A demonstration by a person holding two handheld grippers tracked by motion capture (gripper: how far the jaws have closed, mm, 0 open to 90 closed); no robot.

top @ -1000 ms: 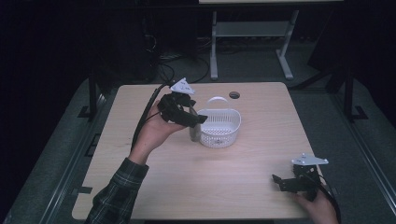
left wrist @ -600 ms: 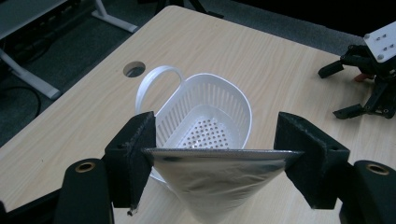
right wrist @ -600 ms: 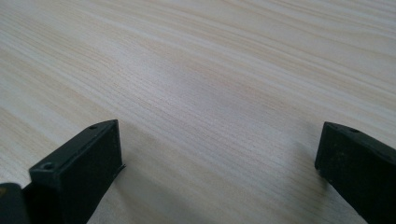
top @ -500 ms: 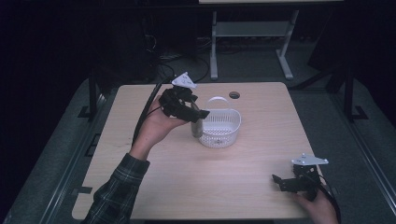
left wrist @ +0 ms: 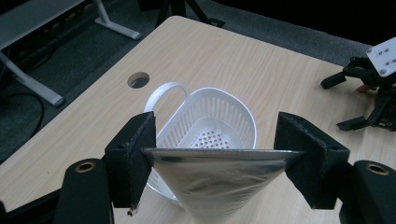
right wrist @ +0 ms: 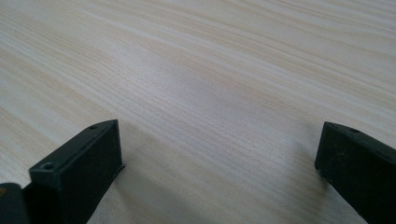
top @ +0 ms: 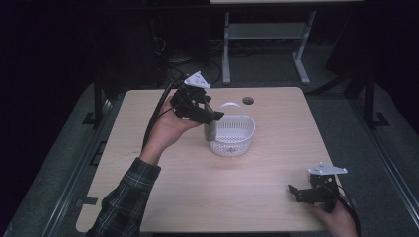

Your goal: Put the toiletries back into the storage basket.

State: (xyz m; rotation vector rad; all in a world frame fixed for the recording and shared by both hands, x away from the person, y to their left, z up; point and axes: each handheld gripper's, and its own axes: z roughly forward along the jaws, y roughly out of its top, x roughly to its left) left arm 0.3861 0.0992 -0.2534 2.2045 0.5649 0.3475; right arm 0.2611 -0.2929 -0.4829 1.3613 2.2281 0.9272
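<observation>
1. Forearm in a plaid sleeve (top: 126, 205) reaches in from the lower left of the high view, over a pale wooden table (top: 163, 182).

2. That hand holds the left gripper (top: 210, 118) raised above the table, near its far edge and left of centre. Its jaws are clamped on the top edge of a silver foil pouch (top: 210, 131). In the left gripper view the pouch (left wrist: 219, 179) spans the gap from pad to pad, its flat sealed edge running straight across between them.

3. The pouch hangs down from the jaws, long axis close to upright, tapering toward the bottom. Its lower end sits just beside the left rim of the basket, on the outside; whether it touches the rim cannot be told.

4. A white perforated plastic basket (top: 232, 136) with a loop handle stands on the table directly right of the pouch. Seen from the left gripper, the basket (left wrist: 212, 126) lies just ahead of and below the pouch, its open mouth facing up.

5. This is the relation that matters: the basket's opening is a short way right of the held pouch, so a likely next move is to carry it over the rim before letting go.

6. The left hand is much the nearer to the basket.

7. At the lower right corner, the right gripper (top: 296, 192) rests low, well apart from the basket. Its jaws stand wide apart with nothing between them; only bare wood lies ahead.
</observation>
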